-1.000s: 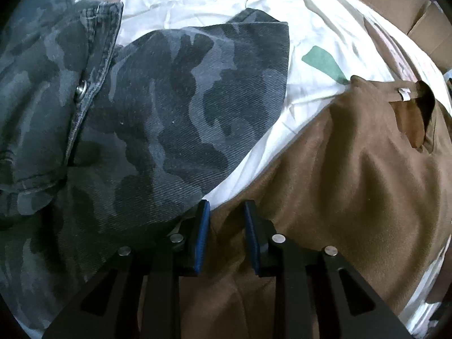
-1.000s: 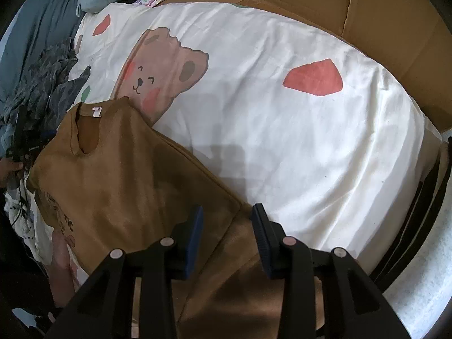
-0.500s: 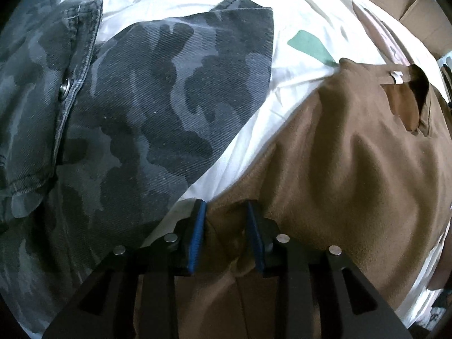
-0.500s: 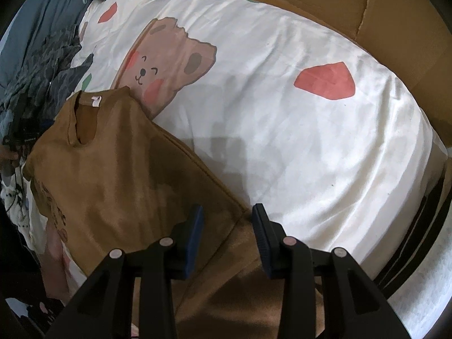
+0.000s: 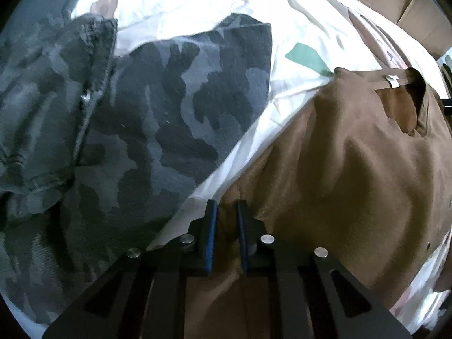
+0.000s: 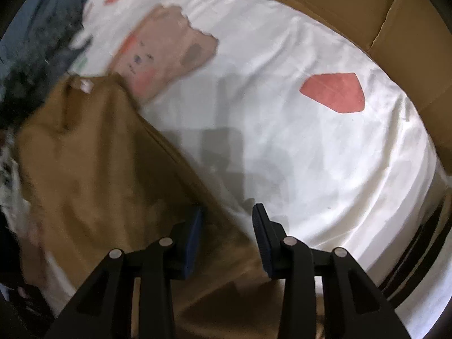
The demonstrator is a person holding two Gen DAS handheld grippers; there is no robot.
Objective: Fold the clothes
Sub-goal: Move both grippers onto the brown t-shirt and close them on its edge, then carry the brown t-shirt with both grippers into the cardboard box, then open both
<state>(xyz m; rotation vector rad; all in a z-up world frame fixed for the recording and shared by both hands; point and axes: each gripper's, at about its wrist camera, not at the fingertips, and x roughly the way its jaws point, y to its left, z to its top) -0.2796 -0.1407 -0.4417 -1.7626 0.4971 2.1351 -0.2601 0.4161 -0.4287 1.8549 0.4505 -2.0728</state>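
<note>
The left gripper [image 5: 226, 212], low in the middle of its view, has narrowed since a second ago and its jaws are closing now, with a bunched edge of the brown shirt [image 5: 353, 169] between the blue fingers [image 5: 211, 234]; the cloth there has gathered into a small ridge that was flatter before. To me that looks like the pinch that starts a fold, so the shirt's side should soon be ready to lift. The right gripper [image 6: 227, 223], at the bottom centre of its own view, has kept the same medium gap; it stands over the shirt's [image 6: 93, 169] other edge, cloth lying between the fingers [image 6: 261, 234], but I cannot tell whether they press on it, as the picture is blurred. The shirt lies spread on the bed sheet [image 6: 282, 141], collar toward the upper left in the right view. Counting: one brown shirt, one camouflage garment [image 5: 141, 113] filling the left of the left view, two grippers, one bear print [image 6: 169, 53] and two red patches [image 6: 333, 91] showing on the sheet.
</note>
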